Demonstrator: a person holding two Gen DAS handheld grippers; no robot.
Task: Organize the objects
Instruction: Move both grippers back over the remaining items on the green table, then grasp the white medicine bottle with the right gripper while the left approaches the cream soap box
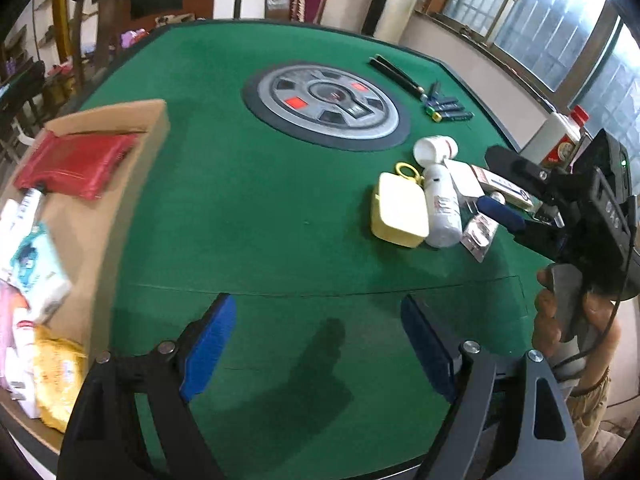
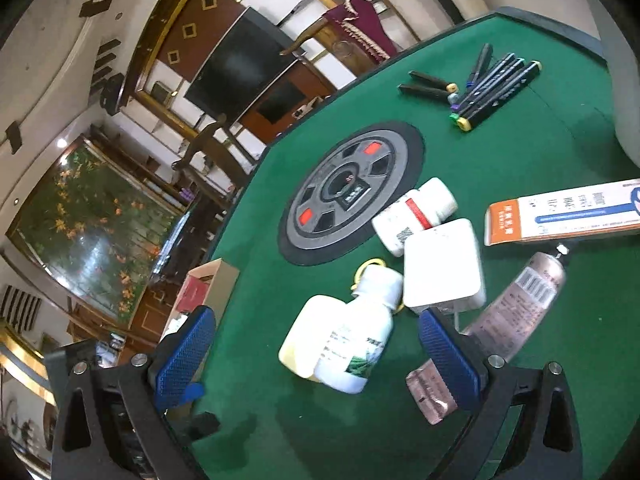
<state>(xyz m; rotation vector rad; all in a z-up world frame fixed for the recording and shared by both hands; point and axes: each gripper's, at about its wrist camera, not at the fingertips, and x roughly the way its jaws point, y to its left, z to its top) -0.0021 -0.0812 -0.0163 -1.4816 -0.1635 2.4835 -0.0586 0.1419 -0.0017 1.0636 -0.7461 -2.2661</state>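
Green felt table [image 1: 280,220] with a round grey dial [image 1: 326,104] in the middle, window wall and wooden furniture behind. Left gripper [image 1: 320,344] over bare felt, blue fingers [image 1: 208,344] wide apart, nothing between them. Beyond its left finger, cardboard box [image 1: 132,128] at the table edge with a red pouch [image 1: 76,164], yellow bag [image 1: 56,380] and blurred packets inside. Ahead of its right finger, a cluster: yellow case [image 1: 400,210], white bottle [image 1: 440,208] just beside it, second white bottle [image 1: 434,148], blister pack [image 1: 480,234]. Markers [image 1: 444,106] far ahead, near the far edge. Right gripper [image 2: 316,356] low over the cluster, fingers [image 2: 448,356] spread, gripping nothing; white bottle [image 2: 356,332] lying in the gap between them, contact not clear. Blister pack [image 2: 428,396] under the right finger, pink tube [image 2: 516,304] just past it. White square box [image 2: 442,264] and orange-and-white carton [image 2: 560,212] further ahead. A hand [image 1: 560,312] around the right gripper's handle.
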